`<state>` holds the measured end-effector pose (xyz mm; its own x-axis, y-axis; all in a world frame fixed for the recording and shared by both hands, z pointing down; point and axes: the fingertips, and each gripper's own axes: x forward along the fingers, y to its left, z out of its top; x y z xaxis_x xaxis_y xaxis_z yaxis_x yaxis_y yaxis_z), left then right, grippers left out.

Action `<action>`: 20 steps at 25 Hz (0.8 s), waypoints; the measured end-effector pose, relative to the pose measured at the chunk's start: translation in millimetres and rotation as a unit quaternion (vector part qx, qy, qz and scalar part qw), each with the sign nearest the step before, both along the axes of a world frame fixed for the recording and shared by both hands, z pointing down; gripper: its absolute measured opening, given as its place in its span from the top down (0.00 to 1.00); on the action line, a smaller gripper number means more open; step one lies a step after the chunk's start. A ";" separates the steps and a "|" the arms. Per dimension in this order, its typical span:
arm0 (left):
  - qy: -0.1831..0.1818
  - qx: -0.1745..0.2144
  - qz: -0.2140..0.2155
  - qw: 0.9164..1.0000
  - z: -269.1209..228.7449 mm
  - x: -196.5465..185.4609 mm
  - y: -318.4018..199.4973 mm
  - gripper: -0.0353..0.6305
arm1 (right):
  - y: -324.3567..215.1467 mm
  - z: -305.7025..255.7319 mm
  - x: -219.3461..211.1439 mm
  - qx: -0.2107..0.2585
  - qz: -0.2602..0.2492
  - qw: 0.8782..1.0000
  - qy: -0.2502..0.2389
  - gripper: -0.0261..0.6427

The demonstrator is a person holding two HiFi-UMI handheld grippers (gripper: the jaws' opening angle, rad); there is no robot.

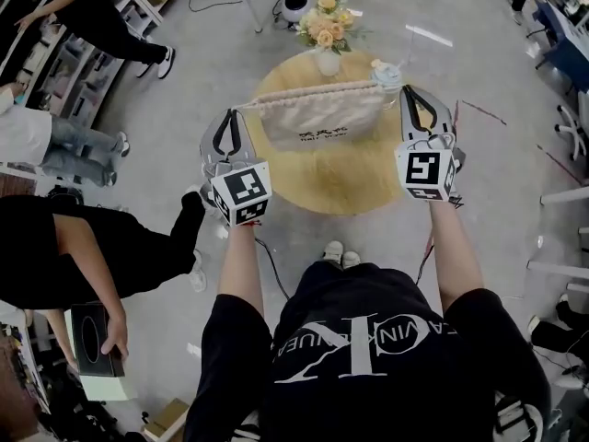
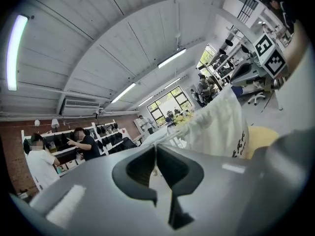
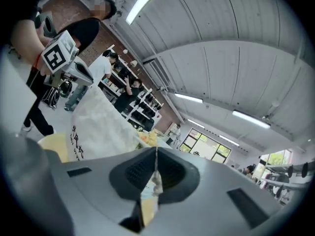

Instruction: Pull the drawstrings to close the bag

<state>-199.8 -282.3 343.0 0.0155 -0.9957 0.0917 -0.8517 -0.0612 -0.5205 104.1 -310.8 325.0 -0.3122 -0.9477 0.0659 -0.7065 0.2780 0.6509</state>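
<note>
A cream drawstring bag (image 1: pixel 317 118) hangs above the round yellow table (image 1: pixel 340 182), stretched between both grippers, and its mouth is gathered along the top. My left gripper (image 1: pixel 230 113) is shut on the left drawstring (image 1: pixel 247 106). In the left gripper view that gripper (image 2: pixel 156 147) pinches the cord, which runs off to the bag (image 2: pixel 221 122). My right gripper (image 1: pixel 410 90) is shut at the bag's right top corner. In the right gripper view a bit of drawstring (image 3: pixel 156 183) is clamped between the closed jaws of that gripper (image 3: pixel 156 154), with the bag (image 3: pixel 98 122) to the left.
A vase of flowers (image 1: pixel 327 26) stands at the table's far edge, and a pale blue object (image 1: pixel 386 72) lies by the bag's right corner. People stand at the left (image 1: pixel 83 247) and far left (image 1: pixel 92 17). A white round device (image 1: pixel 294 3) sits on the floor behind.
</note>
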 end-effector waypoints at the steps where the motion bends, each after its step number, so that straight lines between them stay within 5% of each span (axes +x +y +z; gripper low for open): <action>1: -0.003 0.000 -0.001 1.000 -0.3 -0.8 0.6 0.91 | -0.8 -0.3 2.4 0.000 0.005 1.000 0.003 0.93; 20: -0.016 0.000 -0.008 1.000 -8.1 -9.1 4.1 0.91 | -6.2 -4.5 24.9 -0.001 0.042 0.999 0.017 0.93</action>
<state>-208.9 -278.3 334.8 -0.0030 -0.9957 0.0927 -0.8357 -0.0484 -0.5471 128.9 -317.0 320.5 -0.2284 -0.9705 0.0769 -0.7044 0.2193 0.6751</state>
